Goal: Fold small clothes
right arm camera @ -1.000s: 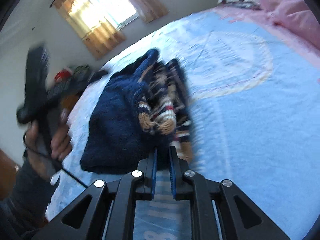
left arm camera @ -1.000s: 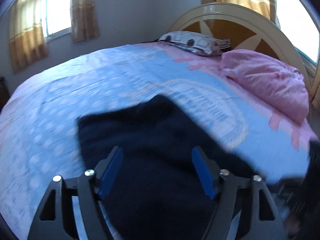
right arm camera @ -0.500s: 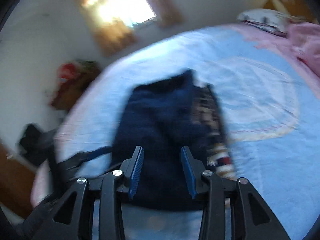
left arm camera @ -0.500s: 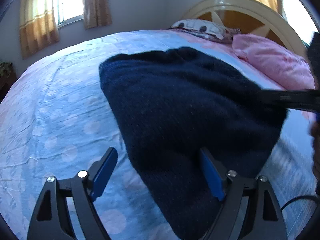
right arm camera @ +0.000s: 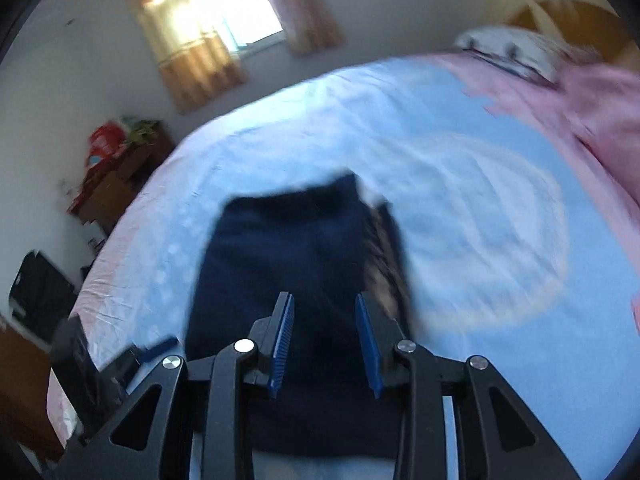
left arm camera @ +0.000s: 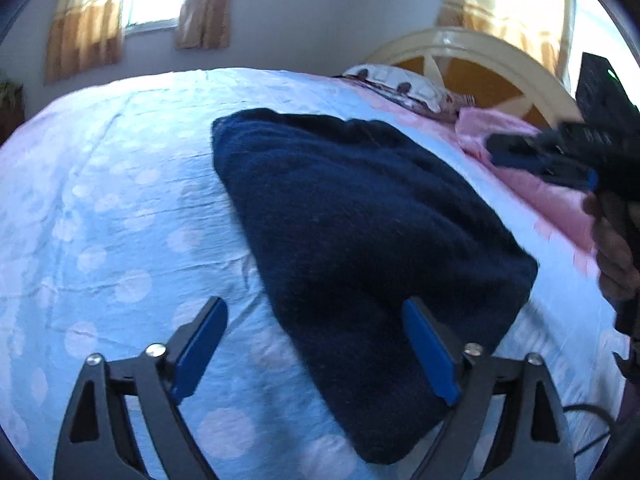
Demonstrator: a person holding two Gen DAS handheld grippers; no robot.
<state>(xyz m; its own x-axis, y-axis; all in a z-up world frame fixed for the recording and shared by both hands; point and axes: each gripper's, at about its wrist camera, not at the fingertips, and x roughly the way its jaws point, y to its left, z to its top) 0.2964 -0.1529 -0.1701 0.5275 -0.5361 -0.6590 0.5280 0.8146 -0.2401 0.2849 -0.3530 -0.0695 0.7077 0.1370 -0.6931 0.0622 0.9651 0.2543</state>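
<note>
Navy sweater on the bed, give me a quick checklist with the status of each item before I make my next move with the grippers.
1. Left gripper open: ok, jaws spread wide.
2. Right gripper open: ok, a gap shows between its pads and nothing is pinched.
3. Navy sweater released and lying on the bedsheet: ok, neither gripper holds it.
4. Fold compact: ok from the left wrist view, one tidy dark bundle.
5. Edges aligned: not ok, a patterned strip shows along the sweater's right edge in the right wrist view.
6. Sweater's near edge: cannot tell, both grippers hide it.
</note>
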